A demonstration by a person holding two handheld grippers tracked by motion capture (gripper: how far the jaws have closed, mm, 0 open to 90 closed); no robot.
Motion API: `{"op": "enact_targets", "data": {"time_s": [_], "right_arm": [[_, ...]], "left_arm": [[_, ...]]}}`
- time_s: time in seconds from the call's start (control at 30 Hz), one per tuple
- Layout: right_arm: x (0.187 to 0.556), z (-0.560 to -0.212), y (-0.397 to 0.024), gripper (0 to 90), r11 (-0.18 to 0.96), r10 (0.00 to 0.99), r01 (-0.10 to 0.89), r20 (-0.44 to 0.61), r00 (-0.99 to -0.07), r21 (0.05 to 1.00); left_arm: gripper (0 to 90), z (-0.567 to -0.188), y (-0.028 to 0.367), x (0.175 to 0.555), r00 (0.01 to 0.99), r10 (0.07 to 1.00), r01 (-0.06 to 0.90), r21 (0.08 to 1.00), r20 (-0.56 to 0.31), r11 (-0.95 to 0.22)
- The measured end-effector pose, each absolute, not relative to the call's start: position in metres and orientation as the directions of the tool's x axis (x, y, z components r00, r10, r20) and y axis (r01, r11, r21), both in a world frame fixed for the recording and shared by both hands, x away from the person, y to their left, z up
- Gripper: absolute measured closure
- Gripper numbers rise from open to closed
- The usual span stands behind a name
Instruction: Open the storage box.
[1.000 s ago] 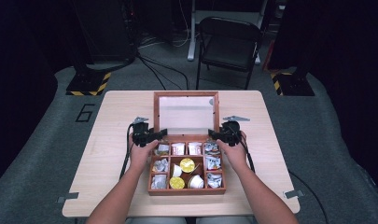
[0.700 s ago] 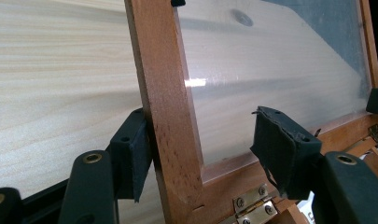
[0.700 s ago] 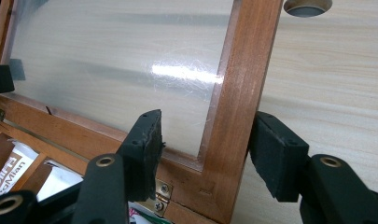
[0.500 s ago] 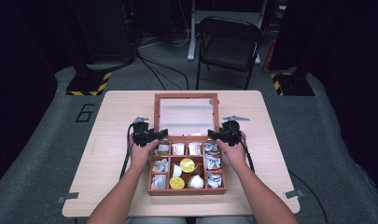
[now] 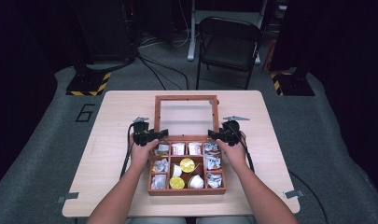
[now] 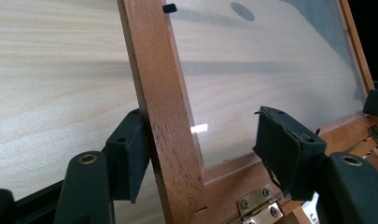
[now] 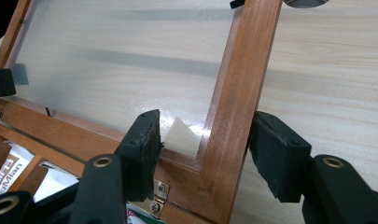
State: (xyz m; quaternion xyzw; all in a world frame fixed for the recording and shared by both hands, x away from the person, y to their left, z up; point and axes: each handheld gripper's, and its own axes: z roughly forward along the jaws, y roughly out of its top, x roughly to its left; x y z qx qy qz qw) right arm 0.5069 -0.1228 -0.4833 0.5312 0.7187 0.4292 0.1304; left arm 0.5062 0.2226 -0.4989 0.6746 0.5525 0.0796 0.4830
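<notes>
Now the box (image 5: 186,165) is seen near the front middle of the table (image 5: 112,116), and its glass lid (image 5: 186,116) is laid open and leans back behind the compartments. The lid's left rail (image 6: 161,116) is straddled by the left gripper (image 5: 159,135), whose jaws have just been opening: one pad is against the wood, the other stands clear. The right rail (image 7: 233,116) is framed by the right gripper (image 5: 215,135), whose jaws are open with both pads off the wood.

high view: I look forward and down, far | gripper views: I'm close on lid (image 6: 164,116) side rails | shared: lid (image 5: 186,116), centre frame
</notes>
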Motion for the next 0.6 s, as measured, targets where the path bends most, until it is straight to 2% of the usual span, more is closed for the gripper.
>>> {"op": "enact_targets", "data": {"time_s": [0.6], "right_arm": [[0.5081, -0.4848, -0.1234, 43.1, 0.056, 0.873, 0.662, 0.285, -0.395, 0.747]], "left_arm": [[36.0, -0.4993, 0.2238, 0.5093, 0.377, 0.815, 0.69, 0.721, -0.44, 0.07]]}}
